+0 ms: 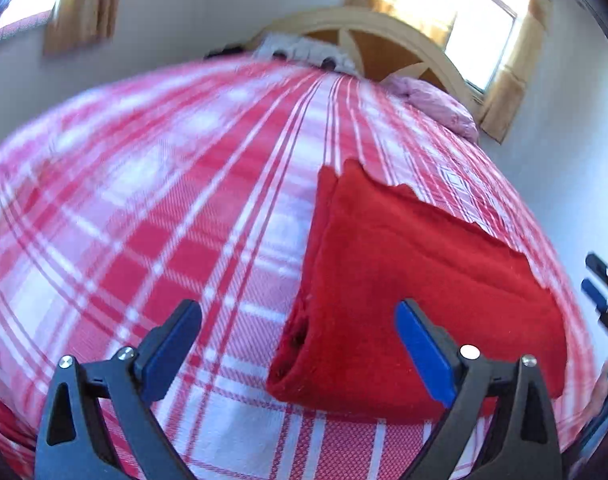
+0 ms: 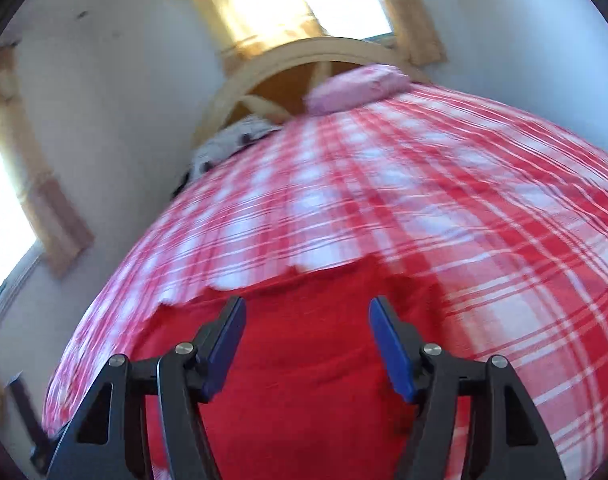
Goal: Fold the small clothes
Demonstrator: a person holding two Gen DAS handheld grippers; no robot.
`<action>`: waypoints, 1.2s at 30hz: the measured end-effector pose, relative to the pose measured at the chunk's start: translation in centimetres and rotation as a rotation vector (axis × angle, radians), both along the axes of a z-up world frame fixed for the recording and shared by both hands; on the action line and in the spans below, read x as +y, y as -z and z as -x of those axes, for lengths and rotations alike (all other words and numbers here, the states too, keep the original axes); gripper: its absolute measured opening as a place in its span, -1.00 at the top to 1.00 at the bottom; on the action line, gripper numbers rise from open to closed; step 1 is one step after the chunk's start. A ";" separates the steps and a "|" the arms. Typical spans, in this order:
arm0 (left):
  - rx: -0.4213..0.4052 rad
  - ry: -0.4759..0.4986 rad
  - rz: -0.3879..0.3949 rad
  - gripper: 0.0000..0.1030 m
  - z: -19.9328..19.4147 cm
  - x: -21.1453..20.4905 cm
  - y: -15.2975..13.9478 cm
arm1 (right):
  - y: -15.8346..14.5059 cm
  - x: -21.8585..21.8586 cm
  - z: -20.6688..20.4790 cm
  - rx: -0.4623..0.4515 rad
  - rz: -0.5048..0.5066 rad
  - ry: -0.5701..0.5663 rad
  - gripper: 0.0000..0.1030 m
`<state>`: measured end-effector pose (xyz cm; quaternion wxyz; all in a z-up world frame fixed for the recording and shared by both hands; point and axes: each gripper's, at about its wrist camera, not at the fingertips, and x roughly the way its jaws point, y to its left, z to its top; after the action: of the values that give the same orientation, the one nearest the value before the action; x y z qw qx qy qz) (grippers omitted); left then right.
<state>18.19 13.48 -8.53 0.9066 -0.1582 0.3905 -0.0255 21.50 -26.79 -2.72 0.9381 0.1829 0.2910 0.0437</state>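
A red fleece garment lies folded flat on the red and white plaid bedspread, its thick folded edge facing left in the left wrist view. My left gripper hovers open just above its near left corner, nothing between the blue pads. At the right edge of that view the right gripper shows, blurred. In the right wrist view the same red garment fills the lower middle, and my right gripper is open above it, holding nothing.
A curved wooden headboard stands at the far end of the bed, with a pink pillow and a white spotted cushion against it. Curtained windows flank the white walls. The bedspread stretches wide around the garment.
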 end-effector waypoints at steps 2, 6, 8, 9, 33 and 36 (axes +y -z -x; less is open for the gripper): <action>0.043 0.004 0.036 -0.88 -0.2 -0.1 1.1 | -0.2 2.7 0.2 0.002 0.032 -0.063 -0.26; 0.040 0.018 0.021 -0.85 0.4 -1.2 1.4 | 0.2 7.6 0.7 0.001 0.105 -0.161 -0.26; 0.044 0.025 0.026 -0.85 0.5 -1.6 1.4 | 0.7 9.1 0.9 0.007 0.106 -0.194 -0.26; 0.044 0.024 0.035 -0.85 0.6 -1.6 1.3 | 1.0 9.7 0.9 0.015 0.097 -0.207 -0.26; -0.072 0.102 0.057 0.74 2.0 -4.2 -1.6 | 1.6 11.6 -1.7 0.141 0.012 -0.302 -0.26; -0.101 0.117 0.018 0.75 2.3 -5.2 -1.7 | 1.8 12.7 -3.0 0.160 0.001 -0.342 -0.26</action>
<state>15.89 8.33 -6.85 0.9206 -0.1417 0.3526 -0.0900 24.51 -14.07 -4.53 0.8908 0.1334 0.3917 0.1877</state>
